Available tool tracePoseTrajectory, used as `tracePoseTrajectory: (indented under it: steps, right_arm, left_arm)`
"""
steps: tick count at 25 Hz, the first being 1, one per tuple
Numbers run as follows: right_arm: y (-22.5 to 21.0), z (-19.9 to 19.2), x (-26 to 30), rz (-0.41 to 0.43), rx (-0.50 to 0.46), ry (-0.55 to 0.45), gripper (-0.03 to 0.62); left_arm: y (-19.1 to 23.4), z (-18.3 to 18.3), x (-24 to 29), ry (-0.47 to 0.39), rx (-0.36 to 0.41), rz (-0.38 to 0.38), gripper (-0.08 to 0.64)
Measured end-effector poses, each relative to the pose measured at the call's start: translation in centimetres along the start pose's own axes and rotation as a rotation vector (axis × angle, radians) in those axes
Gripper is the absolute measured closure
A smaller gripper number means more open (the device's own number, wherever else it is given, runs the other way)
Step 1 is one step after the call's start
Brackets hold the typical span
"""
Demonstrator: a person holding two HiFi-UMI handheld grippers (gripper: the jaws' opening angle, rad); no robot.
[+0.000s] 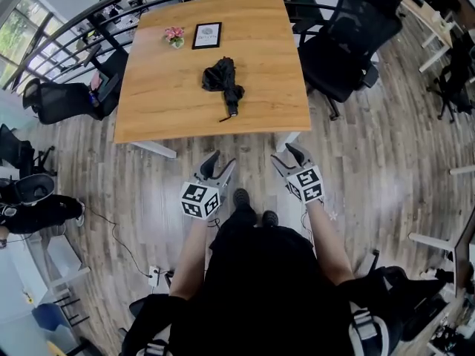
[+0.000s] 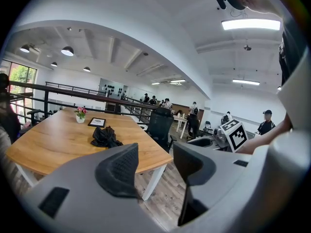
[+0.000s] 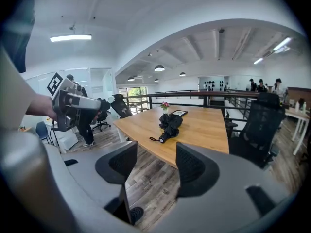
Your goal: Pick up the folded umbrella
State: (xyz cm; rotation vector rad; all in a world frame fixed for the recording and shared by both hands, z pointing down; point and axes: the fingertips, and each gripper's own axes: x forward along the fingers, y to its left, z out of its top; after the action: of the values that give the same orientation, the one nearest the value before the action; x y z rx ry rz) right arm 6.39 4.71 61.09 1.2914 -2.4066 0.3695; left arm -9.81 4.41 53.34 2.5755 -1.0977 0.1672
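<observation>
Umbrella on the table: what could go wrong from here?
1. The folded umbrella looks loosely bundled; a grasp may catch only fabric and slip.
2. Its strap trails off the handle end and could snag.
3. The picture frame and flower pot stand just beyond it; a push might knock them.

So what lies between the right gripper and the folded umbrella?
Nothing but bare floor and tabletop between right gripper and umbrella, clearest in the head view.
</observation>
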Motion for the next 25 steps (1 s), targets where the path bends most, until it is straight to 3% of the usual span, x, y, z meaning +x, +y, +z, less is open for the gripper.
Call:
tracePoseTrajectory:
  steps: [13, 25]
  right_arm:
    - [-1.1, 2.5, 6.3, -0.085, 0.038, 0.017, 0.334]
    - [-0.7, 4.1, 9.0, -0.141, 0.043, 0.013, 0.334]
  left_arm:
    - [6.8, 1.4, 3.7, 0.041, -0.007, -0.092, 0.334]
    - [10.3, 3.0, 4.2, 0.029, -0.001, -0.143, 0.334]
